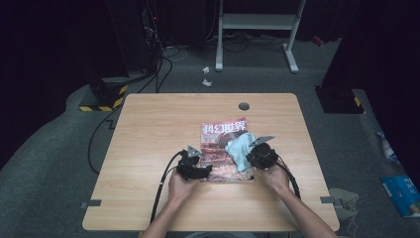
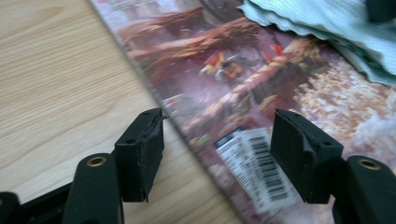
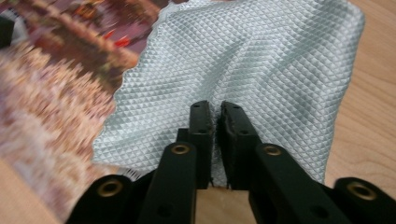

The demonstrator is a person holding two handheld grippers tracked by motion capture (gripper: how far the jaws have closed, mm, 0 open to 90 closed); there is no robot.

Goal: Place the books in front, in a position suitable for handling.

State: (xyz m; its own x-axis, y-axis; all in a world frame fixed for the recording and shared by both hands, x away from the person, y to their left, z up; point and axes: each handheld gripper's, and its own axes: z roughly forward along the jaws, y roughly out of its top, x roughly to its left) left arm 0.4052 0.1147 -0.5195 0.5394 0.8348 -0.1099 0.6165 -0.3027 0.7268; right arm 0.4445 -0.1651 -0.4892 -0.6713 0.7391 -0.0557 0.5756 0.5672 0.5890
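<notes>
At the near edge of the wooden table (image 1: 148, 134), the left gripper (image 2: 217, 154) keeps its jaws wide apart, astride the near left corner of the magazine (image 1: 218, 148) by its barcode, with nothing pinched. To the right, the right gripper (image 3: 215, 122) has its jaws drawn narrow on a fold of the pale blue cloth (image 3: 261, 60). The cloth lies over the magazine's right edge. Farther, a grey round grommet (image 1: 243, 106) sits in the table top.

High overhead view, two close gripper views, magazine (image 1: 224, 151) shared.
</notes>
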